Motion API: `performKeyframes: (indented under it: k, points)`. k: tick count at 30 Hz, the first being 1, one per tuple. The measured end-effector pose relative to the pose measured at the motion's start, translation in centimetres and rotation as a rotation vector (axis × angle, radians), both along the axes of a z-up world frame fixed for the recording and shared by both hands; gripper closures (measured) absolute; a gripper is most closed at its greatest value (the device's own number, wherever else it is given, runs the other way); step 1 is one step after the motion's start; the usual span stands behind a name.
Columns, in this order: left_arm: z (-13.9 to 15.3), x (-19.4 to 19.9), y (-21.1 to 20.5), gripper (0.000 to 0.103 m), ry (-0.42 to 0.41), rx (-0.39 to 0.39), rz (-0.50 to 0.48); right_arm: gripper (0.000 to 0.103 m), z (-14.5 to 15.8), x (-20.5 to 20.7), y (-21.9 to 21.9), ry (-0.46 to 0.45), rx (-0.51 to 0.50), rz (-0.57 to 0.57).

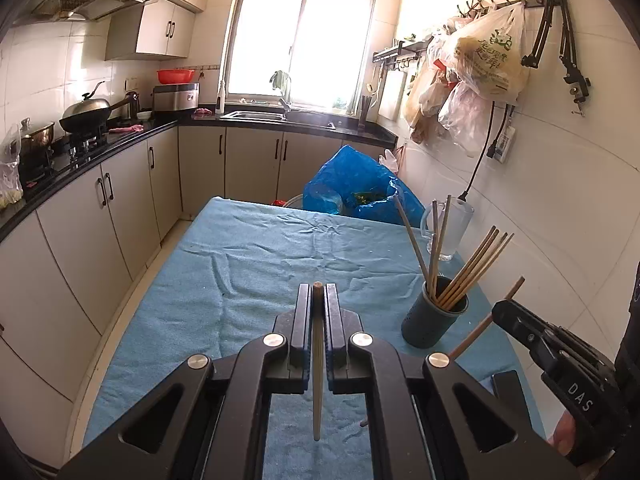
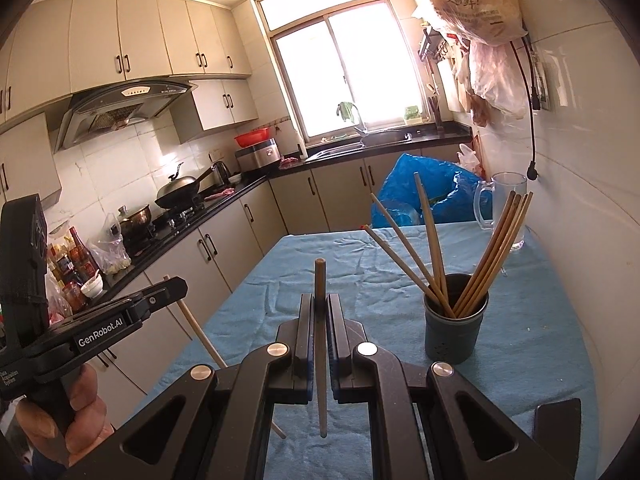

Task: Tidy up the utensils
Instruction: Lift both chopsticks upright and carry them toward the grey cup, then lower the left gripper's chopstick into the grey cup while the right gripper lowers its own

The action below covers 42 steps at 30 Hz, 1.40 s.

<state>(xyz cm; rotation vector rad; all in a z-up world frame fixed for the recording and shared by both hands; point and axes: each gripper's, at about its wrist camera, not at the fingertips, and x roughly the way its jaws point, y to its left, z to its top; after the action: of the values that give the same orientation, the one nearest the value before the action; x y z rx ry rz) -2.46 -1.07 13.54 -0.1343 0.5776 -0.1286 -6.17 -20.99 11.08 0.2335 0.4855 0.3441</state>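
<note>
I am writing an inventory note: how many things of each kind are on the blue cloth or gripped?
Chopsticks in holder: 7
Held chopsticks: 2, one per hand-held gripper, left and right
Dark holder cup: 1
Glass mug: 1
Total: 11

A home kitchen here: range hood point(image 2: 124, 110) over a wok point(image 2: 180, 192) on the gas stove, cream cabinets point(image 2: 140, 32) along a black counter point(image 1: 120, 140), sink point(image 1: 256, 115) under the bright window point(image 1: 304, 40), plastic bags point(image 1: 480, 56) hanging on wall hooks.

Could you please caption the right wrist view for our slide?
Right gripper shut on a chopstick, beside the holder of chopsticks on the blue cloth.
</note>
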Motion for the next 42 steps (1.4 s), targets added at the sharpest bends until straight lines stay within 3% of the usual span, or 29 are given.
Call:
performKeyframes:
  k: [15,26,32,36,42]
  points:
    - [2.1,-0.7,-2.0,0.098,-0.029,0.011,-0.053,0.097,1.8,-1.0,-3.3,-0.039,0.034,-0.057]
    - [9.0,1.3,-7.7,0.098,-0.086,-0.069,-0.233,0.097,7.6,-0.5,-10.7,-0.146,0.046,-0.236]
    - [11.6,4.1,-11.8,0.098,-0.151,-0.073,-0.234,0.097,9.1,2.2,-13.1,-0.168,0.023,-0.317]
    - [11.4,7.2,-13.9,0.098,-0.158,-0.054,-0.216,0.097,8.9,4.9,-13.9,-0.15,0.017,-0.322]
    - [8.3,11.6,-15.9,0.098,-0.112,-0.019,-0.188,0.097,6.8,8.6,-13.6,-0.097,-0.011,-0.312]
